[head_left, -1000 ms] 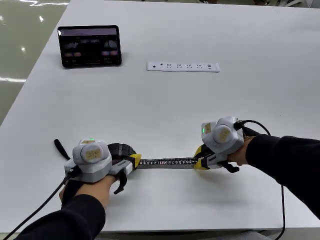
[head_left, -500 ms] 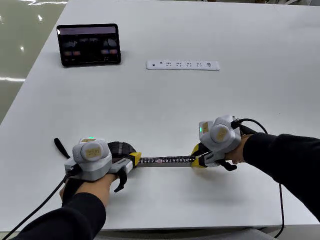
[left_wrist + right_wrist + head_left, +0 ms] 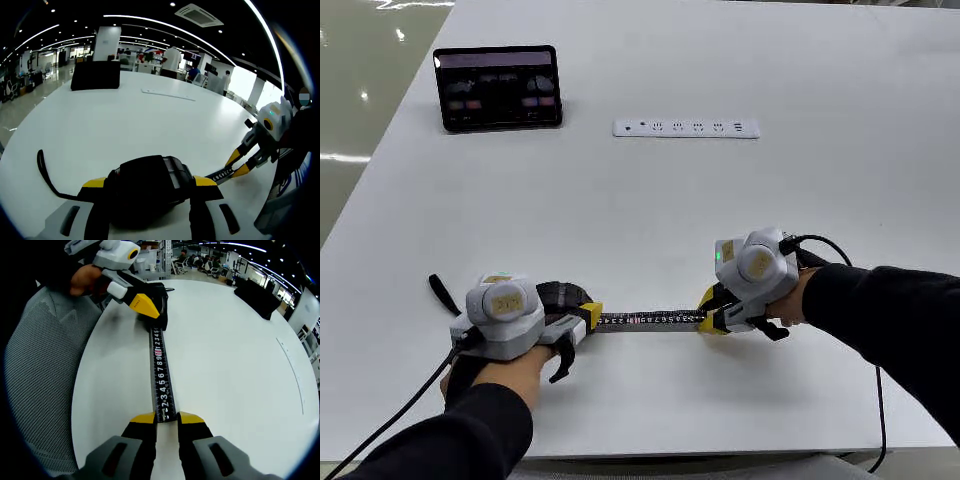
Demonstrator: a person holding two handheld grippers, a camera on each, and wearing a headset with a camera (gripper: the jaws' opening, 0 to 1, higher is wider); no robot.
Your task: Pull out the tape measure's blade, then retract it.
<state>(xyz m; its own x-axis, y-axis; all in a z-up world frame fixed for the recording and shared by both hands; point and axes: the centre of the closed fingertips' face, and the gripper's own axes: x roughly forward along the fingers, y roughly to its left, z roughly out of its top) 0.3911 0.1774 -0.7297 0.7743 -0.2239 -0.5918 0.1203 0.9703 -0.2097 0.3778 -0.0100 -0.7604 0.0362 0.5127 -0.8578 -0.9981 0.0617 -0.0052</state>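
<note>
Right claw (image 3: 167,419), clamped on the blade (image 3: 159,370) tip, has moved nearer the left claw (image 3: 150,182) gripping the tape measure case (image 3: 150,196): retraction appears under way.

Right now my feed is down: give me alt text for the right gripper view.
The right gripper, with yellow-tipped jaws, pinches the end of a dark numbered tape blade lying flat on the white table. The blade runs straight away to a black tape measure case, clamped by the left gripper near the view's top.
</note>
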